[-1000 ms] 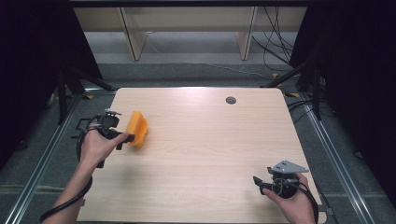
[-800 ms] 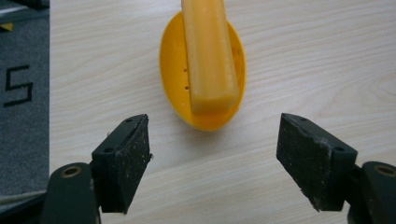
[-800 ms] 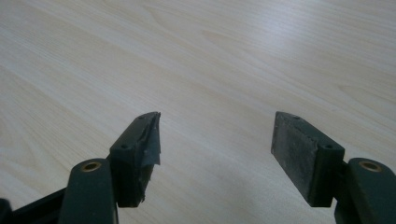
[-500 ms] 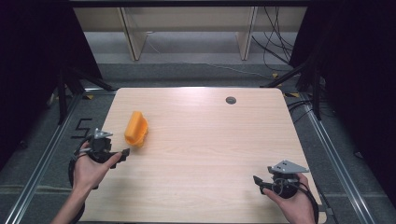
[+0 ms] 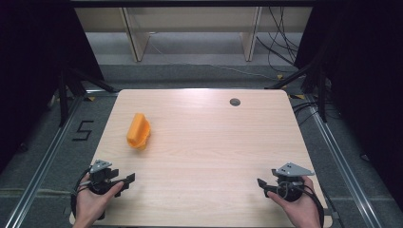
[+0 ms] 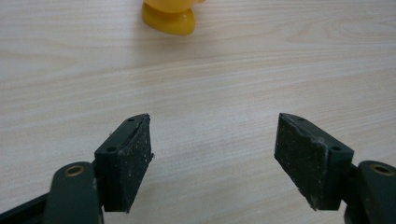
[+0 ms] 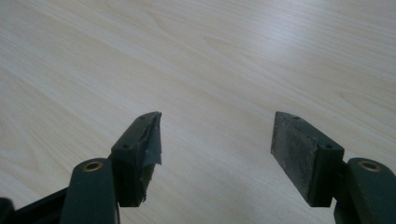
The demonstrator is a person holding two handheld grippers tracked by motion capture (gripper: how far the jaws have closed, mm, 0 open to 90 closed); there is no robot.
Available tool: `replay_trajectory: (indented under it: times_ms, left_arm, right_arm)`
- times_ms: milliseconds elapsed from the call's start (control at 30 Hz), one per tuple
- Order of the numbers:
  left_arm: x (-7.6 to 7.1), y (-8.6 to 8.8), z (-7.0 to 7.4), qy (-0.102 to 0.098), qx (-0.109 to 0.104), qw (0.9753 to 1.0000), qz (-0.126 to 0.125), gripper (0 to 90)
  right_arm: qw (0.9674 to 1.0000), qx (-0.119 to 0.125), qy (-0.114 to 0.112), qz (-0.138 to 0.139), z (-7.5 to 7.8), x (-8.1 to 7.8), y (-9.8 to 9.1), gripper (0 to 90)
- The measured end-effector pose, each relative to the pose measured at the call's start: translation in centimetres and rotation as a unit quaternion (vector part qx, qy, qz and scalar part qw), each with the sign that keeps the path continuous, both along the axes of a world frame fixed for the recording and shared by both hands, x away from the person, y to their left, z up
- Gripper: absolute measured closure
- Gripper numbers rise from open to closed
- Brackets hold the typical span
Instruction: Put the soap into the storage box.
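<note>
We see the orange piece lying free on the table's far-left part. Both our left gripper and right gripper sit near the near edge, jaws apart and empty, with bare wood between them.

A pale wood-grain desk fills the middle of the frame, with a small dark round hole near its upper right edge. Grey carpet floor surrounds it, with metal rails running along both sides. A black "5" marking lies on the floor at the left. Across the top stands a light wooden shelf unit, with black cables trailing at the upper right. Dark curtains close off both sides.
</note>
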State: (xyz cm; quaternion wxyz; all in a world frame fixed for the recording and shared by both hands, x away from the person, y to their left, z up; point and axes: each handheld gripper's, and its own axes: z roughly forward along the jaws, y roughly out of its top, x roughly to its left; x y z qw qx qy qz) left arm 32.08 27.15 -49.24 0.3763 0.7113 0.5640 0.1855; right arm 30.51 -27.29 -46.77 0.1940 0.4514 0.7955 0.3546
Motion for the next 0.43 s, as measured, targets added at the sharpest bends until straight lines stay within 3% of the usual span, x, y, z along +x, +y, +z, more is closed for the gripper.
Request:
replay_trajectory:
  times_ms: [200, 233, 300, 333, 367, 433]
  left_arm:
    - [0.09, -0.28, -0.30, -0.009, 0.004, 0.9999, -0.012, 27.5]
    - [0.13, -0.28, -0.34, -0.012, 0.004, 0.9998, -0.017, 27.5]
    - [0.14, -0.20, -0.33, -0.016, 0.008, 0.9997, -0.017, 27.7]
    - [0.13, -0.27, -0.29, -0.020, 0.006, 0.9997, -0.011, 28.0]
    - [0.14, -0.19, -0.24, -0.019, 0.008, 0.9997, -0.010, 28.3]
    - [0.22, -0.08, -0.38, -0.018, 0.002, 0.9998, -0.009, 28.5]
  right_arm:
    - [0.9999, 0.002, -0.003, -0.011, -0.17, 0.06, -0.05, 34.0]
    - [0.9999, -0.002, -0.010, 0.002, -0.21, 0.23, -0.28, 34.0]
    - [0.9998, 0.002, 0.000, -0.021, 0.03, -0.03, -0.14, 33.8]
    - [0.9997, -0.014, -0.016, -0.012, 0.00, 0.13, -0.43, 33.7]
    - [0.9999, -0.005, -0.009, -0.011, -0.01, 0.16, -0.40, 33.7]
    - [0.9995, -0.007, -0.025, -0.015, -0.03, 0.20, -0.44, 33.7]
